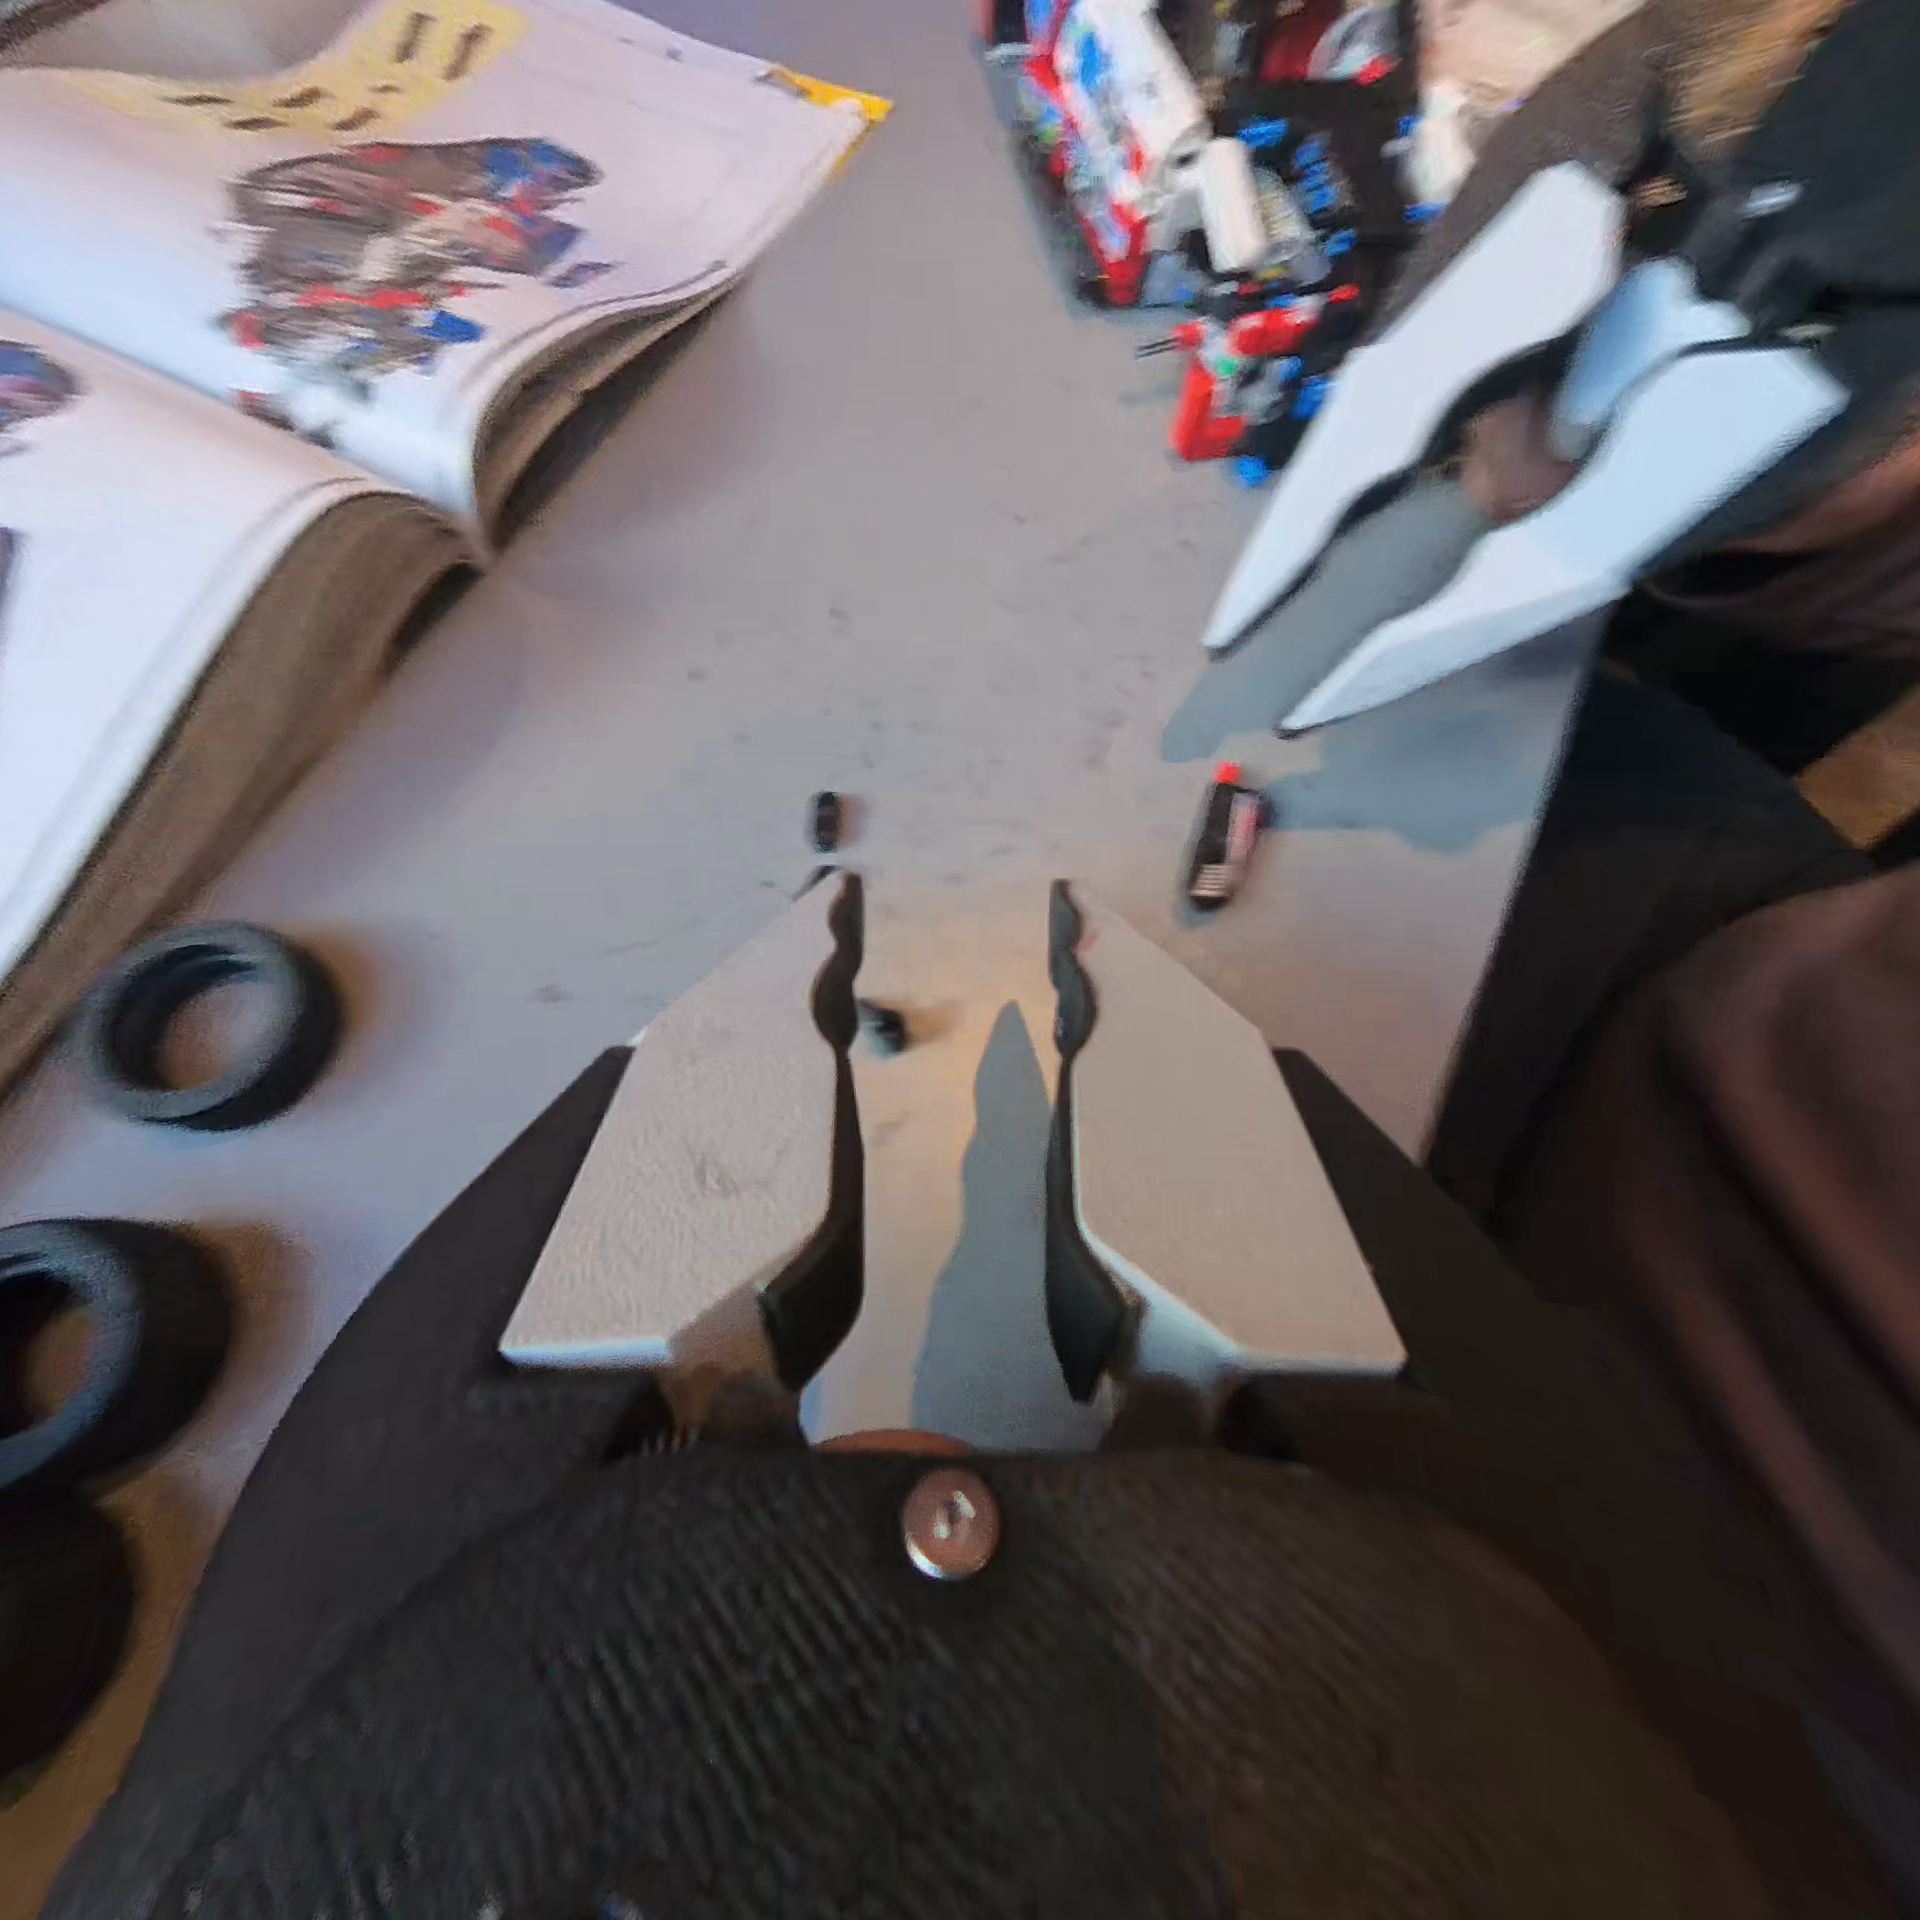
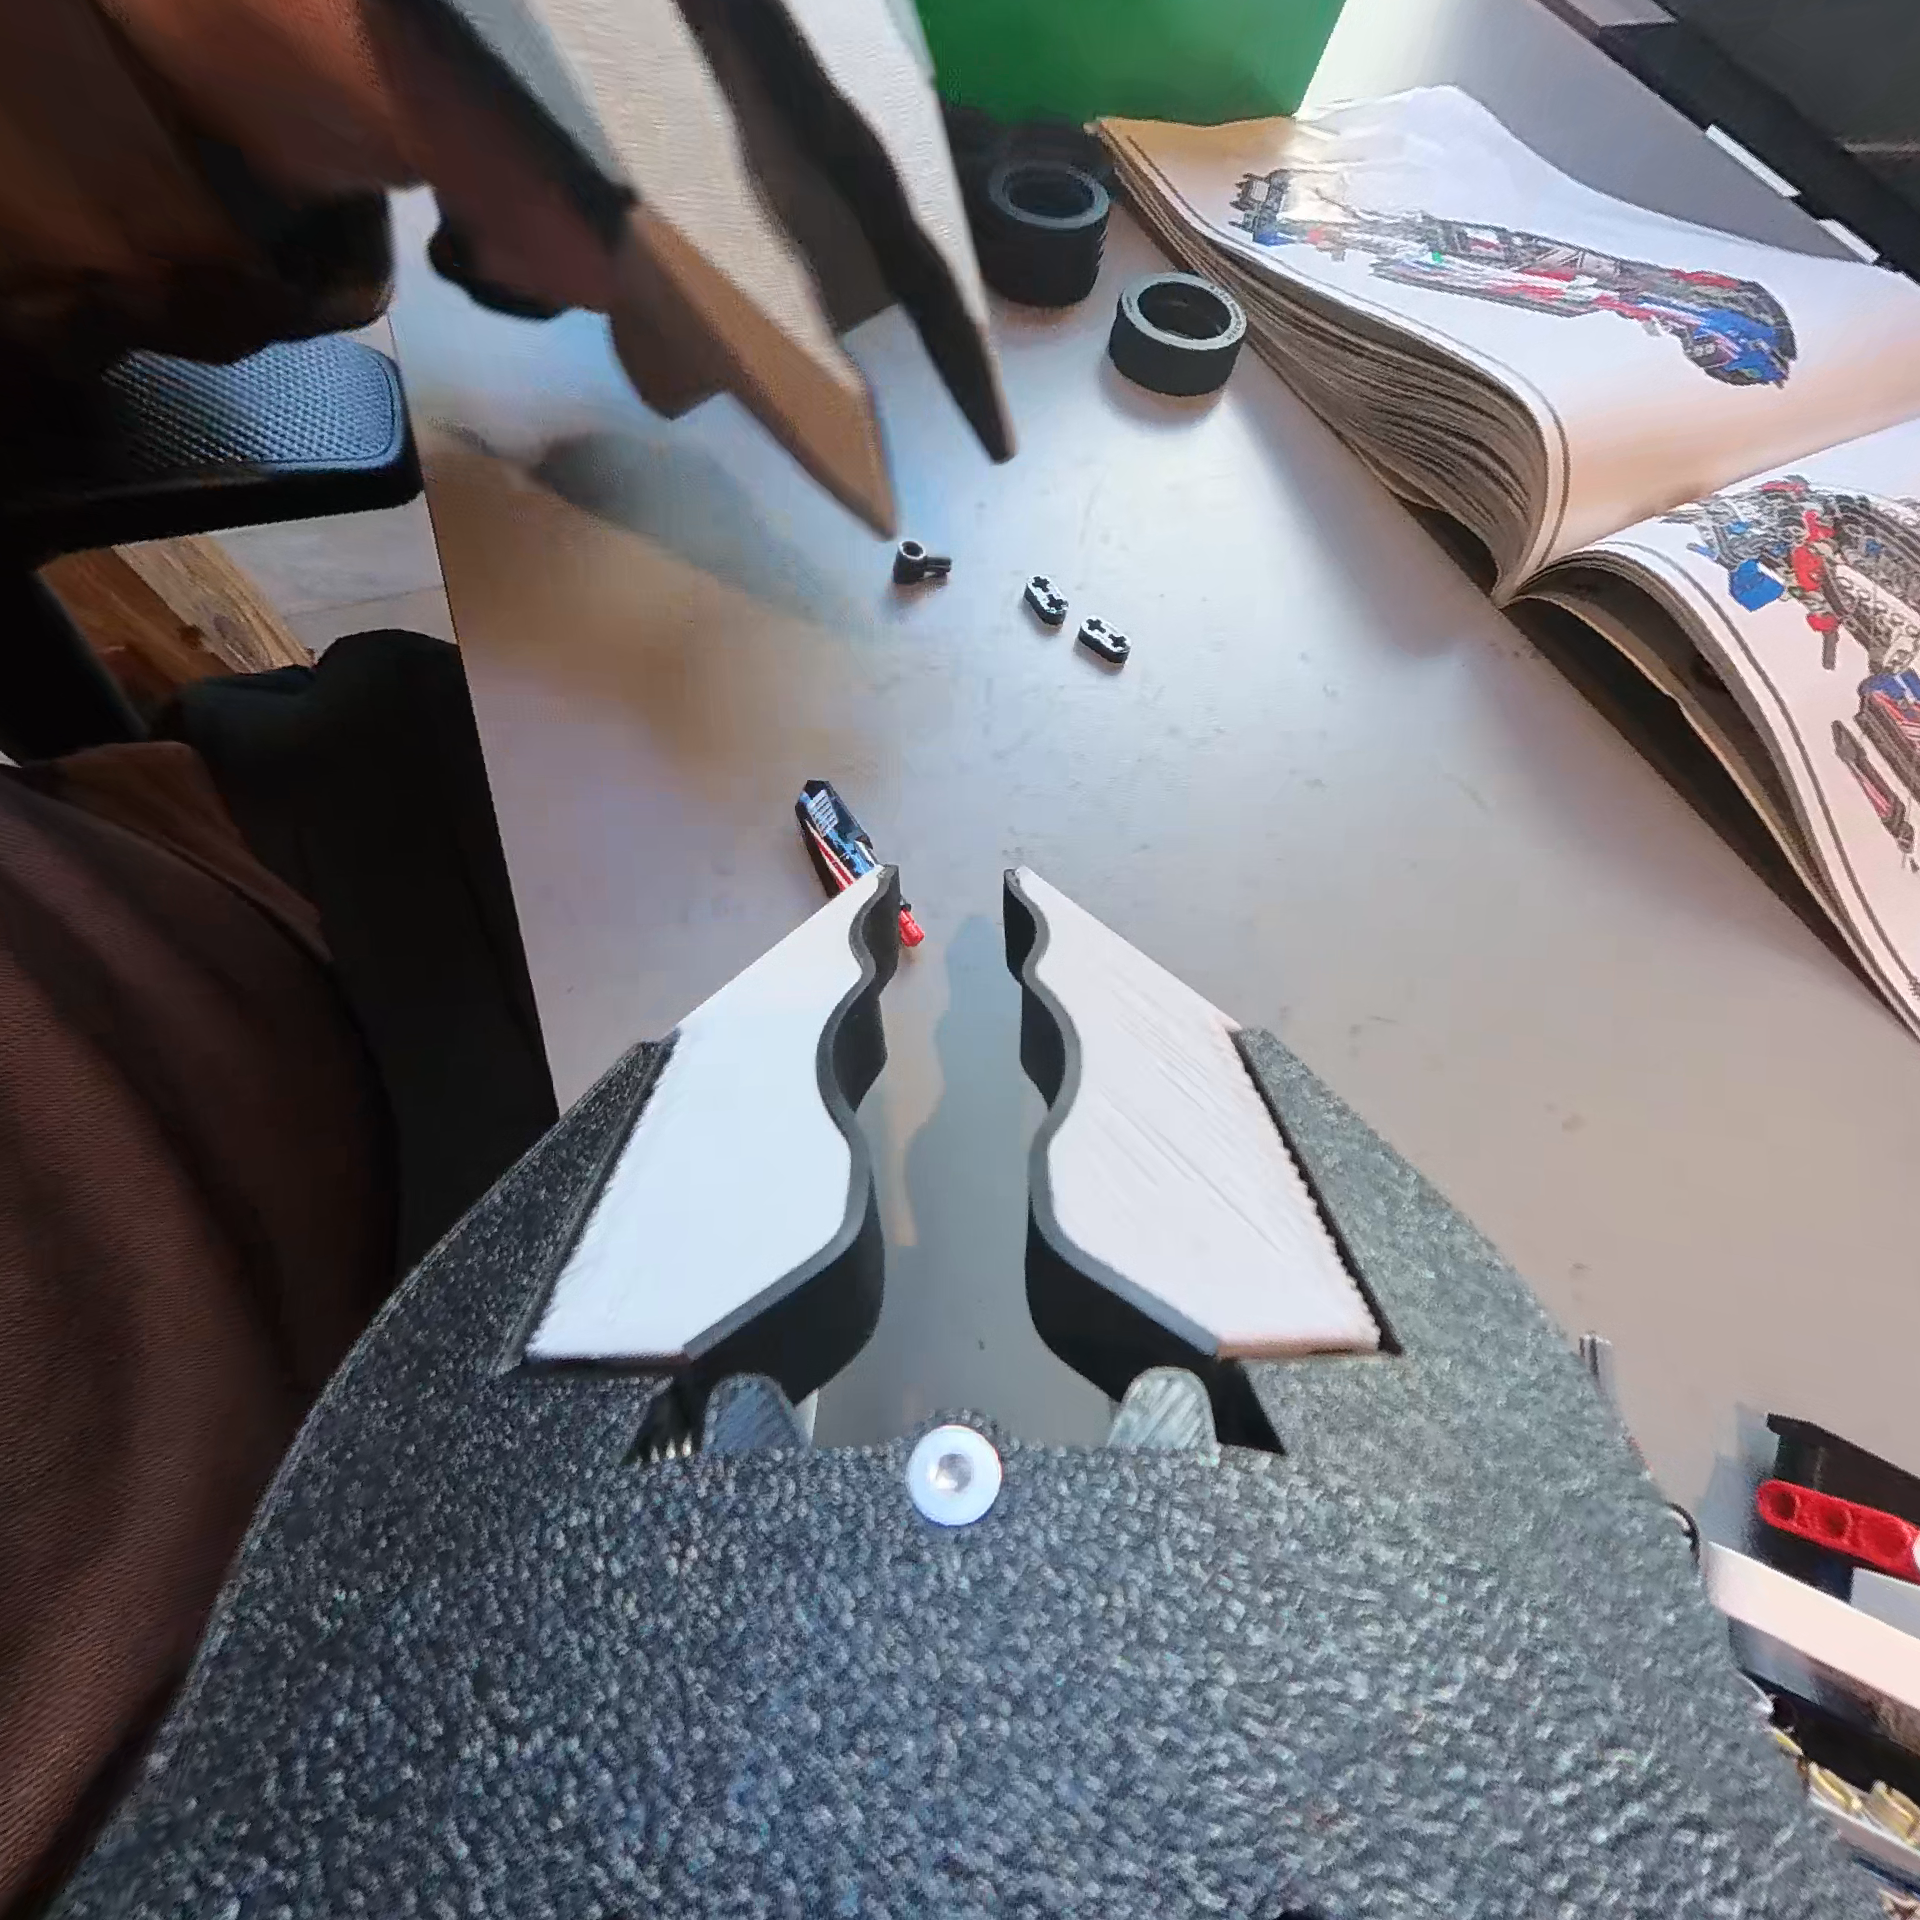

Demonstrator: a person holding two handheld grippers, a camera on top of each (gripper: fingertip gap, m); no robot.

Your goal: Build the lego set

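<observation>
My left gripper (image 1: 956, 888) is open and empty, low over the grey table (image 1: 935, 582). A small black connector (image 1: 883, 1023) lies between its fingers, near the left one. Another small black piece (image 1: 826, 821) lies just past the left fingertip. My right gripper (image 2: 951, 878) is open and empty. A black striped piece (image 2: 836, 836) with a red pin lies by its left fingertip; it also shows in the left wrist view (image 1: 1226, 842). In the right wrist view the left gripper (image 2: 943, 488) hangs over the connector (image 2: 920, 563), with two small black liftarms (image 2: 1046, 601) beside it.
An open instruction book (image 1: 364, 312) (image 2: 1455, 312) lies along one side. Black tyres (image 1: 208, 1023) (image 2: 1174, 332) sit near it. A part-built red, white and blue model (image 1: 1247, 364) stands farther off. A green box (image 2: 1122, 52) and a chair armrest (image 2: 208, 416) border the table. My hands' fingertips stand some 9 cm from each other.
</observation>
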